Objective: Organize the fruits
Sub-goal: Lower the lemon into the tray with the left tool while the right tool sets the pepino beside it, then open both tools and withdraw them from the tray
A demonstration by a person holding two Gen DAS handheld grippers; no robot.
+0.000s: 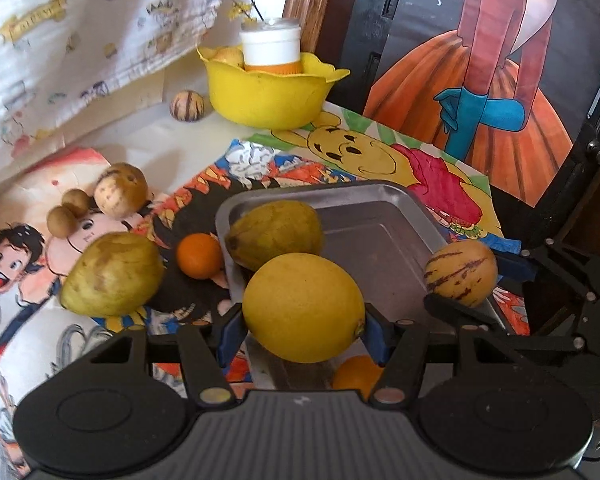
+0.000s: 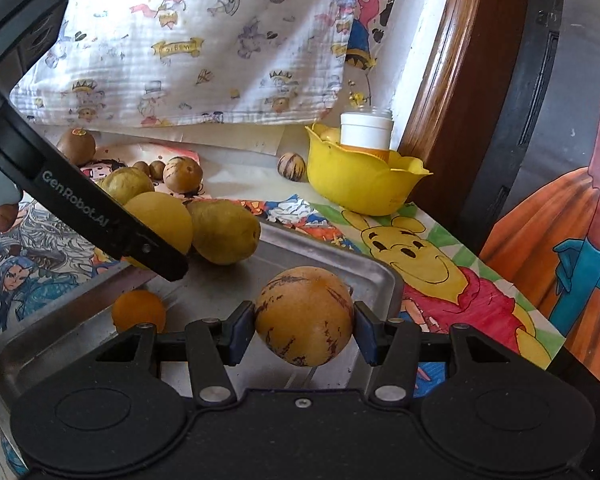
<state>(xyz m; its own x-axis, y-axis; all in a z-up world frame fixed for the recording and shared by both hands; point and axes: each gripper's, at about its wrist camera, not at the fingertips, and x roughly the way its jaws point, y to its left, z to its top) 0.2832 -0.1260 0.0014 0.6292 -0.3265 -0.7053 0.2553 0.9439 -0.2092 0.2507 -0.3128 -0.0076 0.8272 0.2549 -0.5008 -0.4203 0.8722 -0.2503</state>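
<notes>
My left gripper (image 1: 302, 326) is shut on a large yellow lemon (image 1: 303, 306), held above the near left edge of the metal tray (image 1: 380, 236). My right gripper (image 2: 304, 334) is shut on a striped yellow pepino melon (image 2: 305, 316), held over the tray (image 2: 364, 276); it also shows in the left wrist view (image 1: 461, 272) at the tray's right side. A green-yellow pear (image 1: 274, 234) lies in the tray's far left corner. A small orange (image 2: 139, 310) lies in the tray's near part.
Left of the tray lie another pear (image 1: 112, 274), a small orange (image 1: 199, 255), a brownish fruit (image 1: 121, 189) and two small round fruits (image 1: 66, 212). A yellow bowl (image 1: 268, 94) with a white-capped jar stands at the back, a striped fruit (image 1: 187, 105) beside it.
</notes>
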